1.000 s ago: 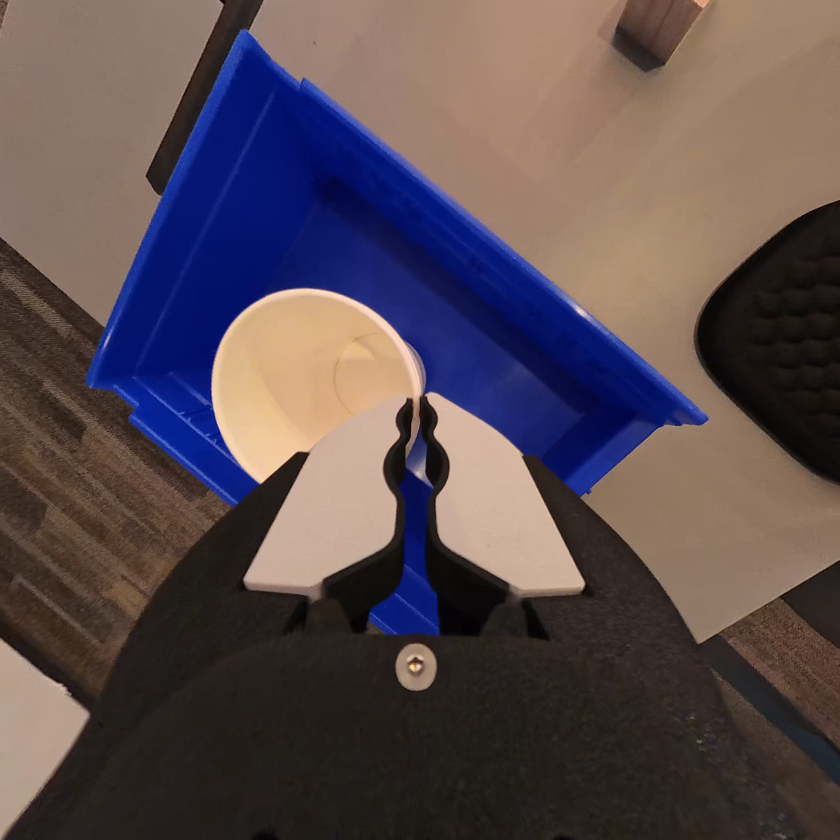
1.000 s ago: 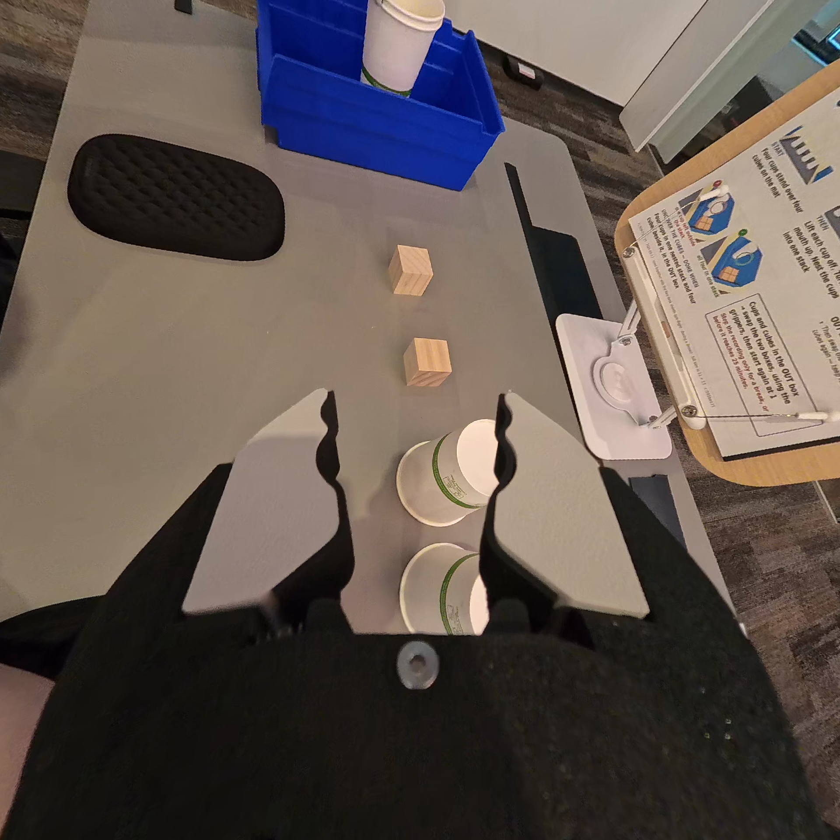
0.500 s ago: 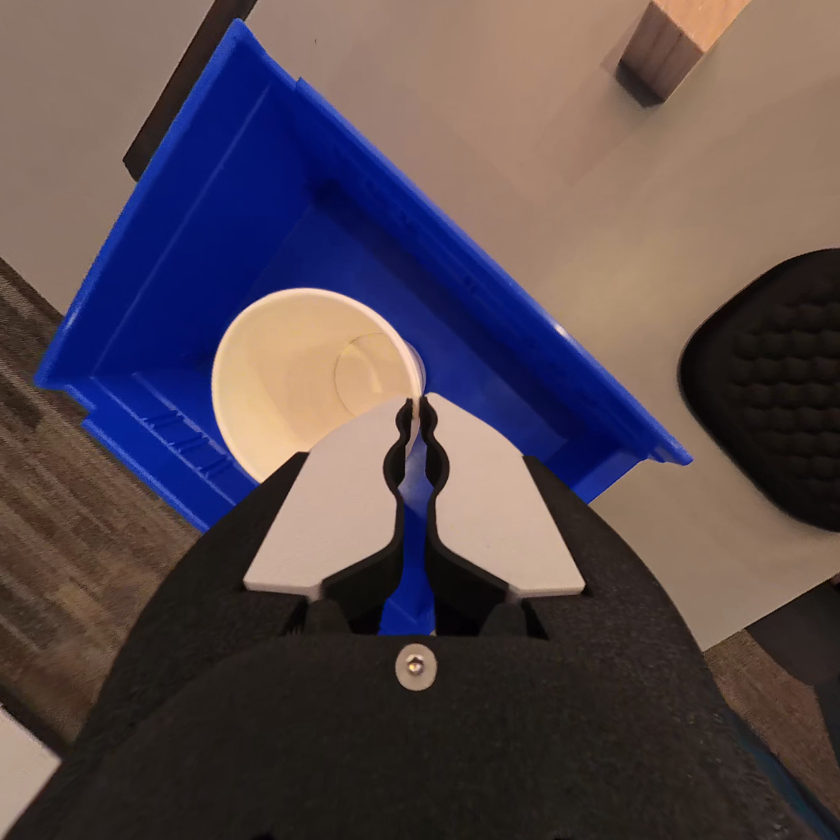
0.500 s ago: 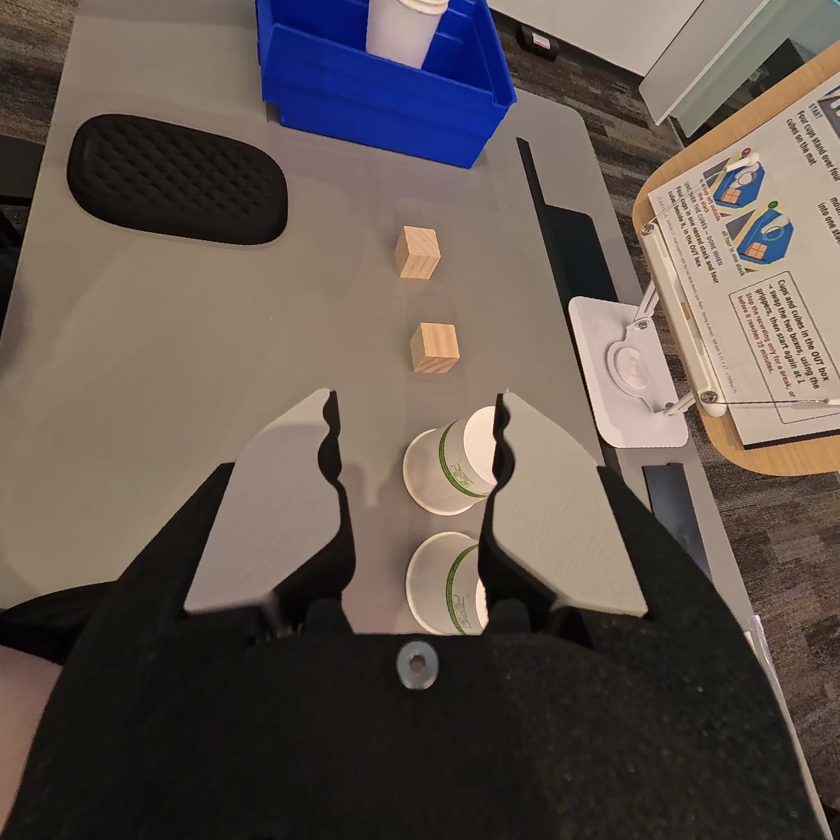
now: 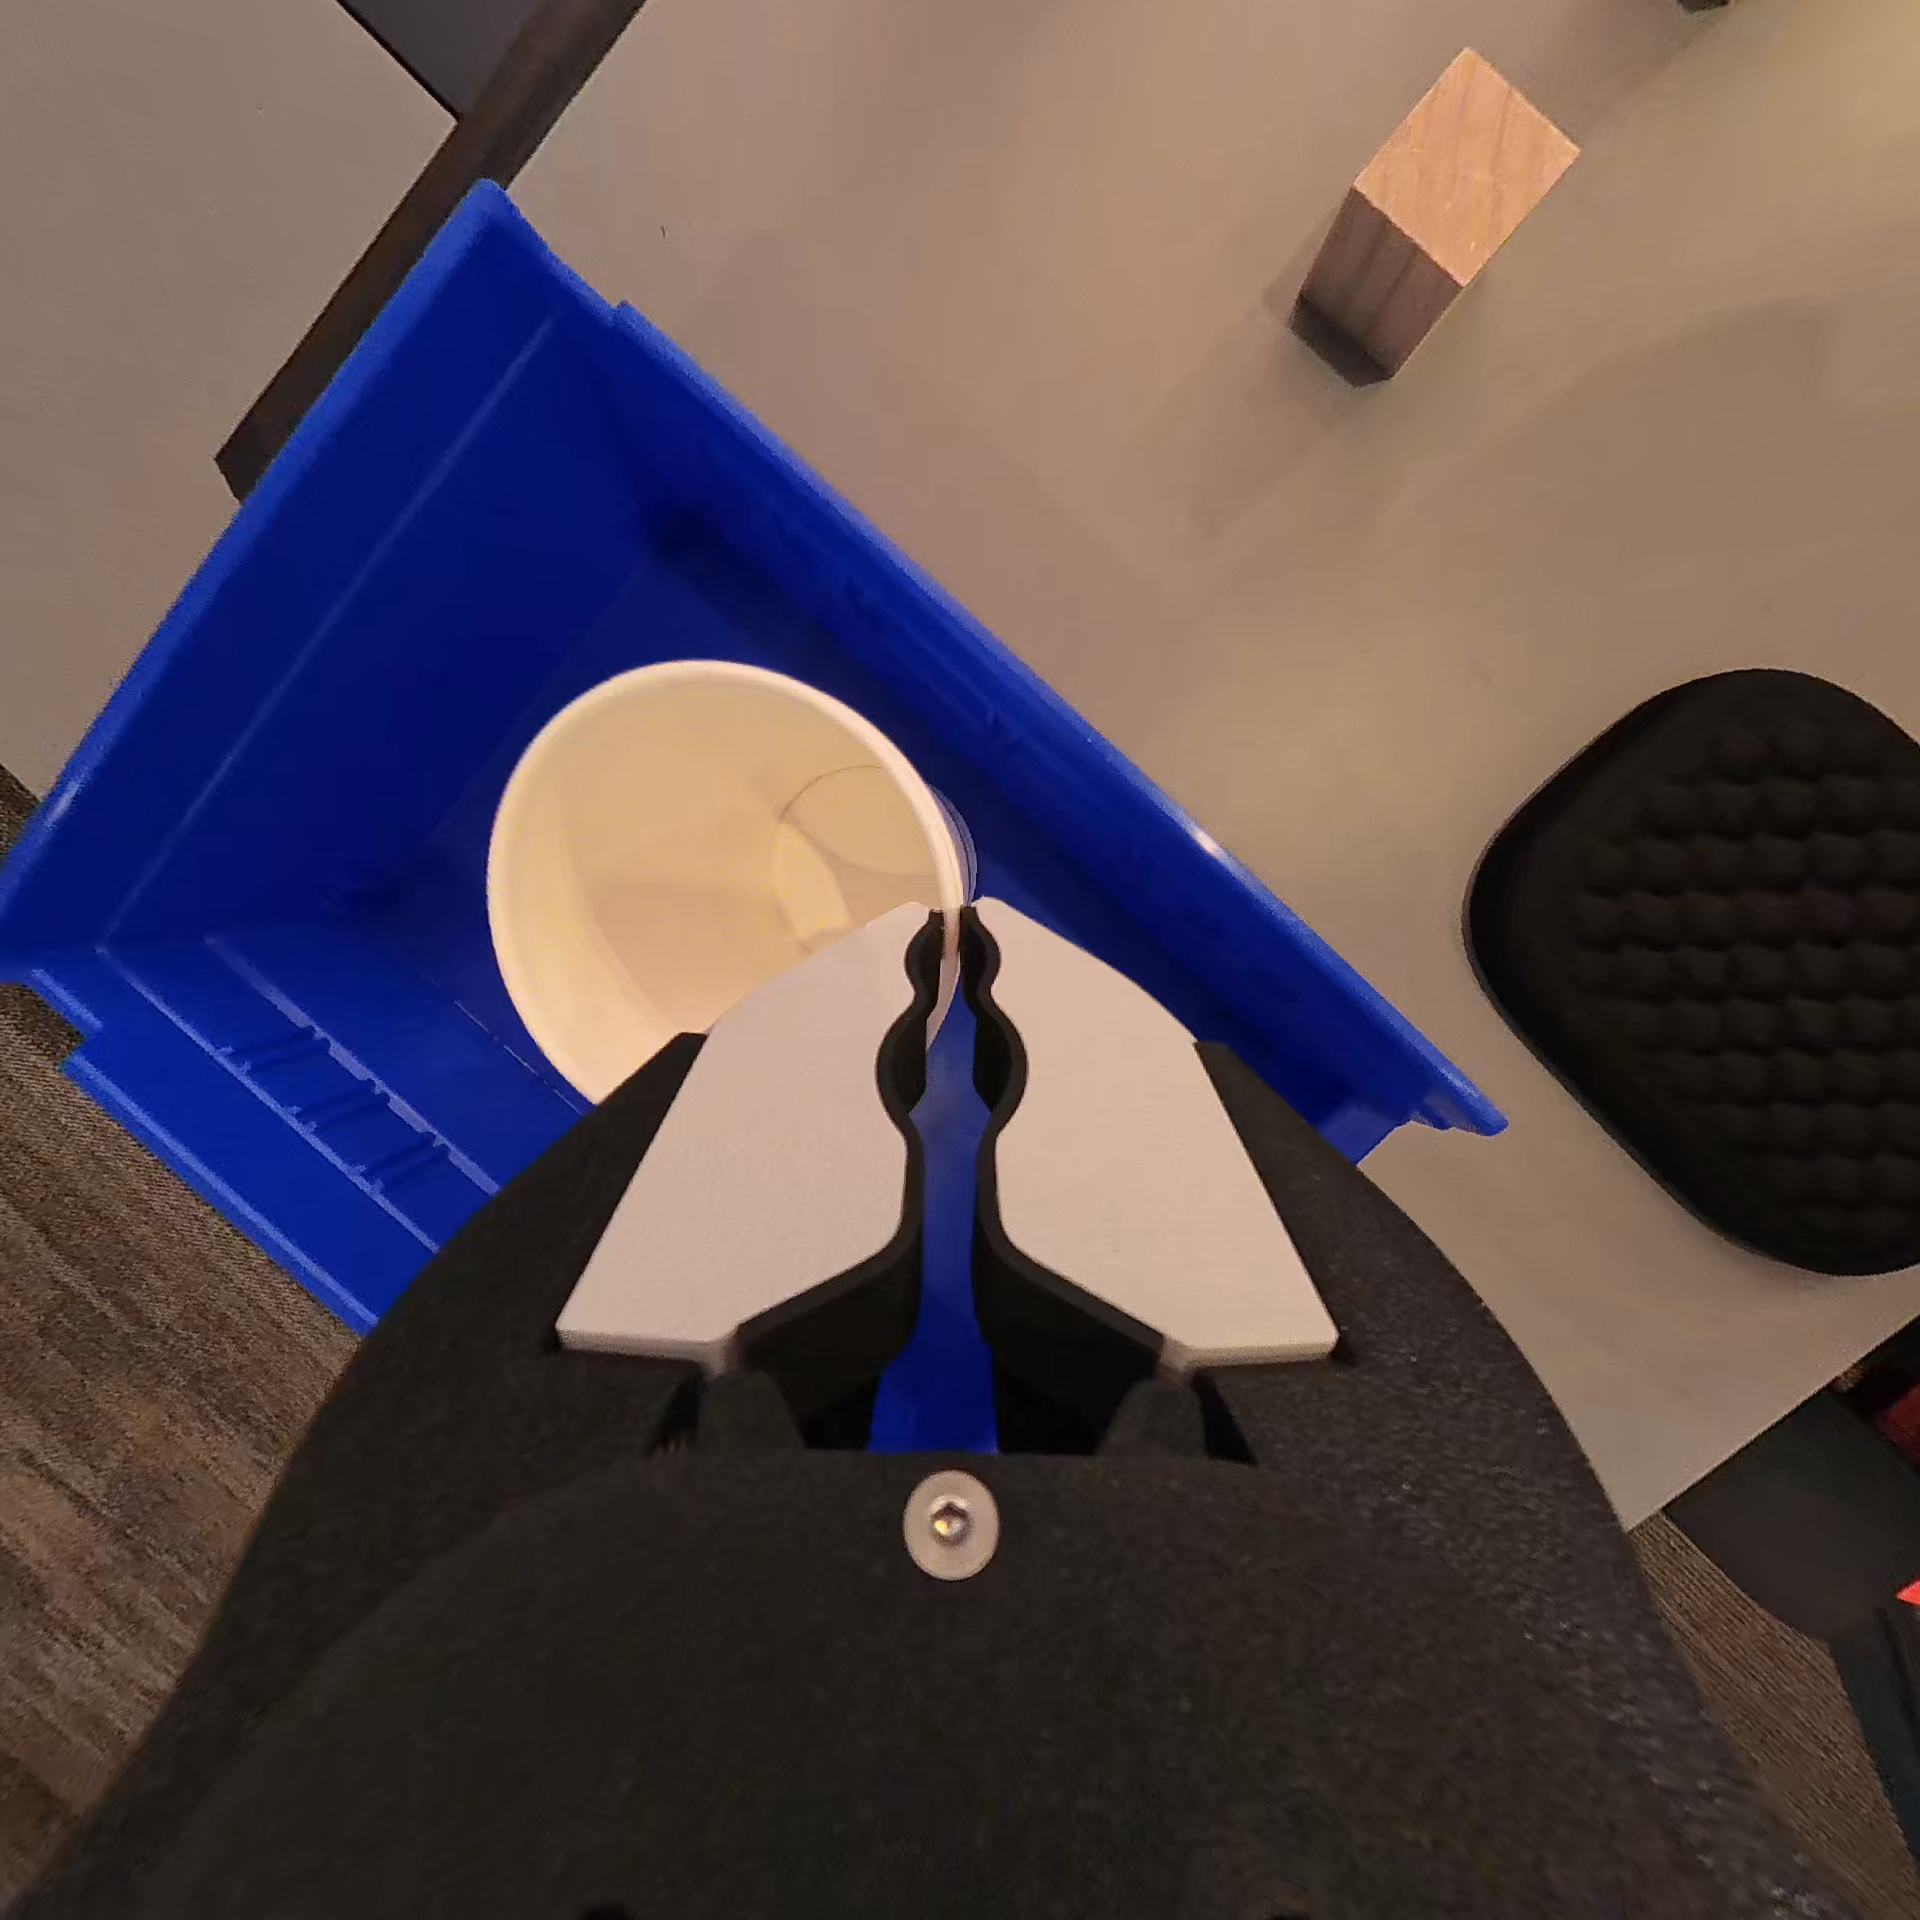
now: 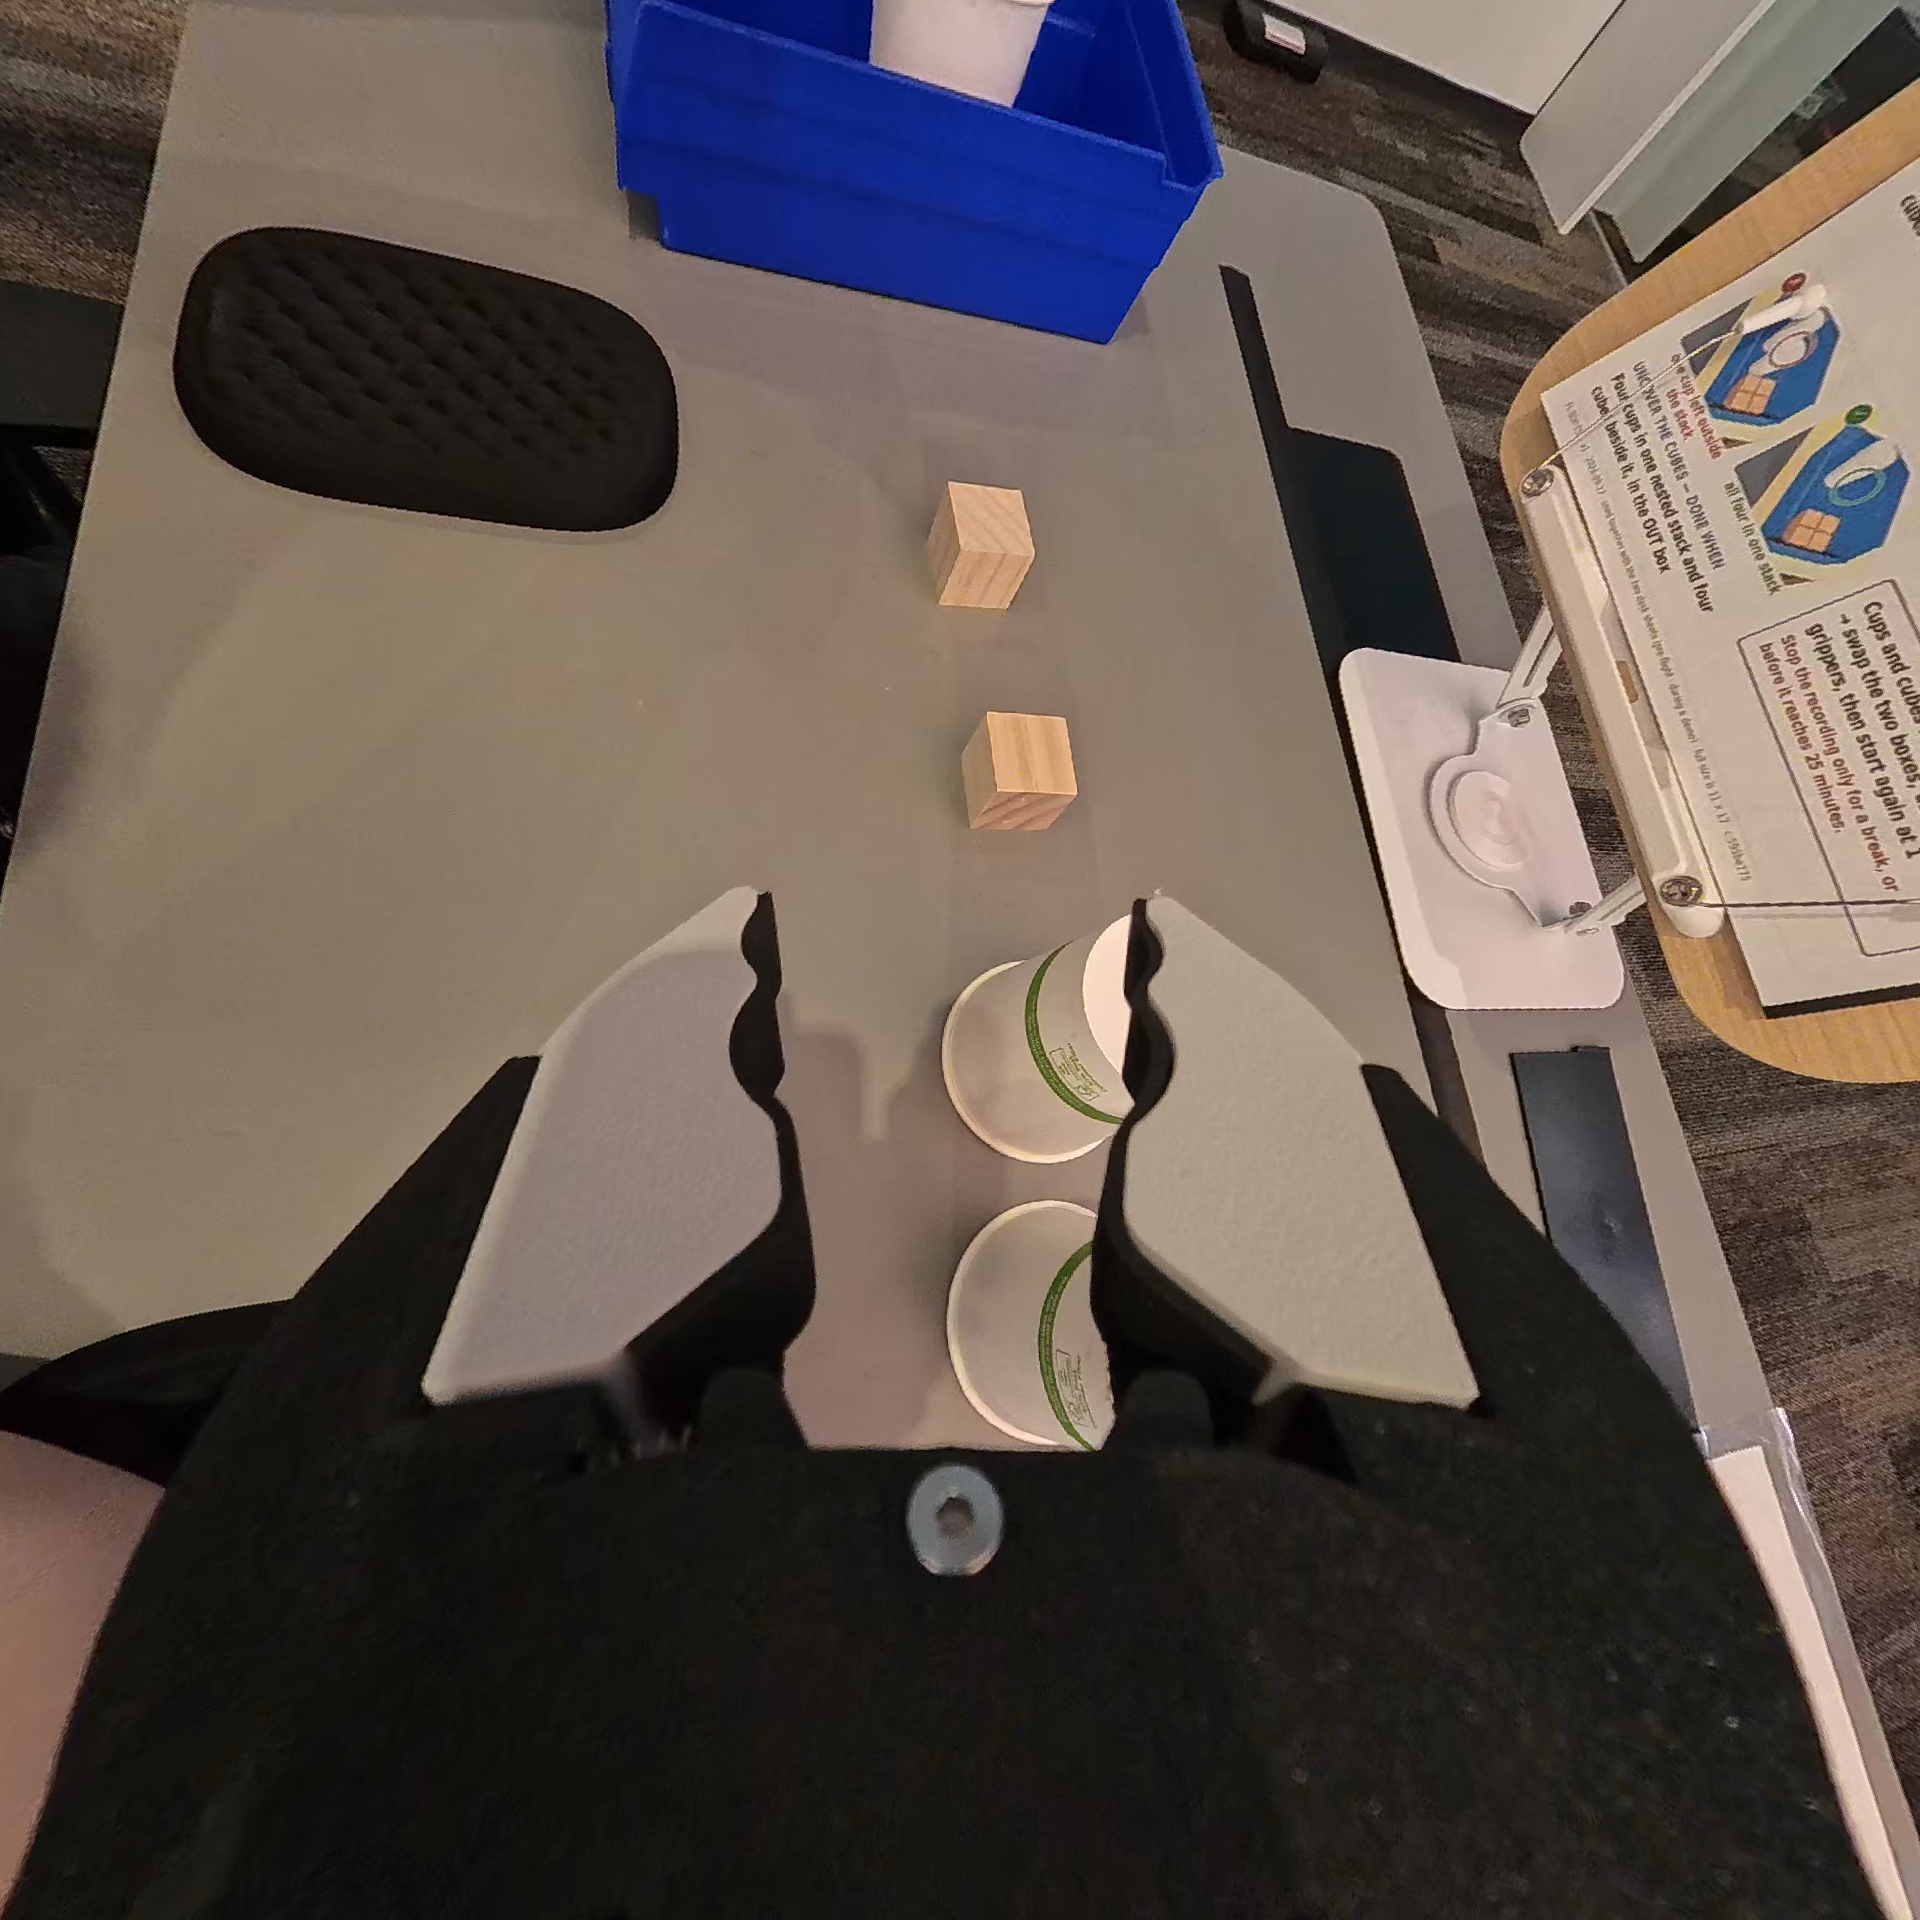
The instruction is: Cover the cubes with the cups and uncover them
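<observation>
Paper cup [image 5: 717, 873] pinched by left gripper [image 5: 954, 914] over blue bin [image 5: 343, 665], right gripper [image 6: 954, 925] agape

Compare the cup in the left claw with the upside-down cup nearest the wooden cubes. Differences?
Pose: the held cup is mouth-up over the blue bin; the table cup sits mouth-down on the grey table.
Grip: the left claw is shut on the held cup's rim; the table cup is free, below the open right claw.
Shared: both are white paper cups.
</observation>
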Demonstrator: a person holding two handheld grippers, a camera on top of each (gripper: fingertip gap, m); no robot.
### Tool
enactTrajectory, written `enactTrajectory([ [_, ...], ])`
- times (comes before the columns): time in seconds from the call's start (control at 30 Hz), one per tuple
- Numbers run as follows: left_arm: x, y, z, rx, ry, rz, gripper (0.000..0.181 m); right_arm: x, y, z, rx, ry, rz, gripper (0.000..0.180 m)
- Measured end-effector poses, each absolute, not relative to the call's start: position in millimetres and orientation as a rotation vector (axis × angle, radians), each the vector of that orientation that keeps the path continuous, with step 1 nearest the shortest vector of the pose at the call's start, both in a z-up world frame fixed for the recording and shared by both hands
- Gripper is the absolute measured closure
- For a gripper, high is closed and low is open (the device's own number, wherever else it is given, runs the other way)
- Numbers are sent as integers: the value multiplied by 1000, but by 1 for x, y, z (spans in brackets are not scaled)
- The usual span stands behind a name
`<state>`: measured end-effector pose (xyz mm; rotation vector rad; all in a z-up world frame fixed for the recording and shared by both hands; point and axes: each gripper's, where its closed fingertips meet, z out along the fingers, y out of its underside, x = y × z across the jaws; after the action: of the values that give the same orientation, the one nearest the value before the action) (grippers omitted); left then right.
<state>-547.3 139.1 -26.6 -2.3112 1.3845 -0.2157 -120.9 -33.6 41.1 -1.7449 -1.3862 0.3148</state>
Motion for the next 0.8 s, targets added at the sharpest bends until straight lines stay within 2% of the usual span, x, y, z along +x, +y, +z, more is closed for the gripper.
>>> enactTrajectory([
  [0.47, -531, 140, -2, -2235, 1351, -280, 178, -121, -34, 38, -1757, -1400, 329, 118],
  [0.8, -550, 140, -15, -2309, 1422, -69, 178, -121, -35, 35, -1769, -1410, 338, 119],
])
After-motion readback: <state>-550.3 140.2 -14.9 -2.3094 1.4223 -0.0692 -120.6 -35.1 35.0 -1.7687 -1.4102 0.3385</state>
